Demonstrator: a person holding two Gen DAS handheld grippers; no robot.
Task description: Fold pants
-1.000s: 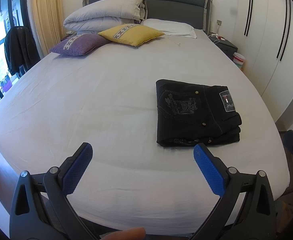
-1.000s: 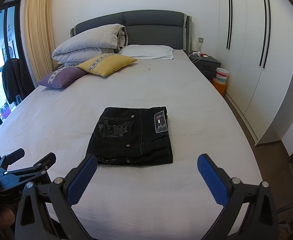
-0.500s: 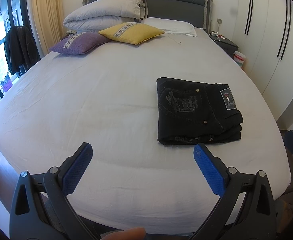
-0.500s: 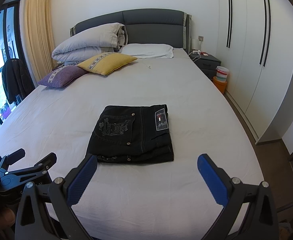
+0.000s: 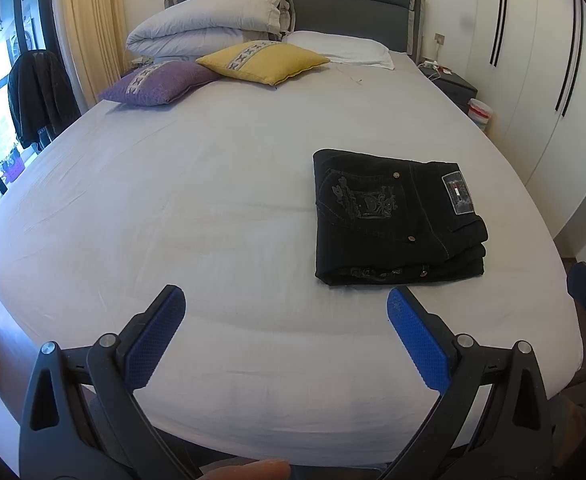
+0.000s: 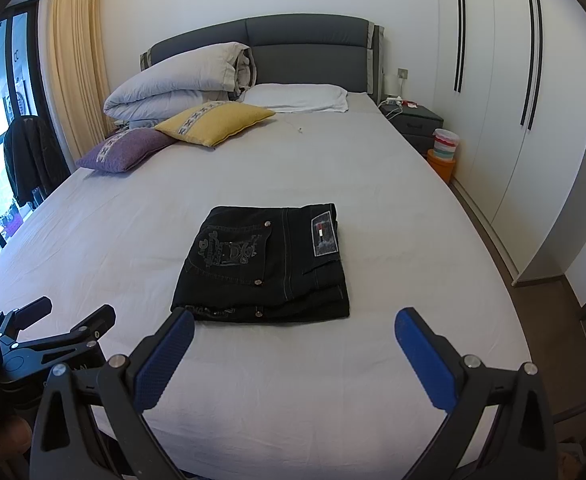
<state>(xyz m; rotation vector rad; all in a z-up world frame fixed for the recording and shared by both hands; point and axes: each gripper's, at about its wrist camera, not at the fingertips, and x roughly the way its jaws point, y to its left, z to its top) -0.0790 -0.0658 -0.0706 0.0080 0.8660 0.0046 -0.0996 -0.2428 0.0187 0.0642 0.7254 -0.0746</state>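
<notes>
From the left wrist view, the pants (image 5: pixel 397 216) lie on the bed (image 5: pixel 213 220), off to the right side. They are black and already folded into a neat, thick square, with a pocket and a small label on top. The left gripper (image 5: pixel 285 304) hangs low near the foot of the bed. Its two blue fingers are wide apart and hold nothing. The right finger tip looks close to the near edge of the pants, but it is not touching them. A fingertip of the person shows at the very bottom. At the far end of the bed sit a purple pillow (image 5: pixel 161 82), a yellow pillow (image 5: pixel 265 60) and a rolled blanket (image 5: pixel 209 20).

From the right wrist view, the pants (image 6: pixel 265 264) lie in the middle of the bed (image 6: pixel 373 240), right in front. The right gripper (image 6: pixel 293 330) is held near the foot of the bed with its blue fingers wide apart, and it is empty too. The left finger tip sits just in front of the near corner of the pants. The other gripper shows at the left edge.

The folding looks finished, I think. All the layers sit flat on top of each other. The next move may only be to pull both grippers away, or to press down any edge that sticks out.
</notes>
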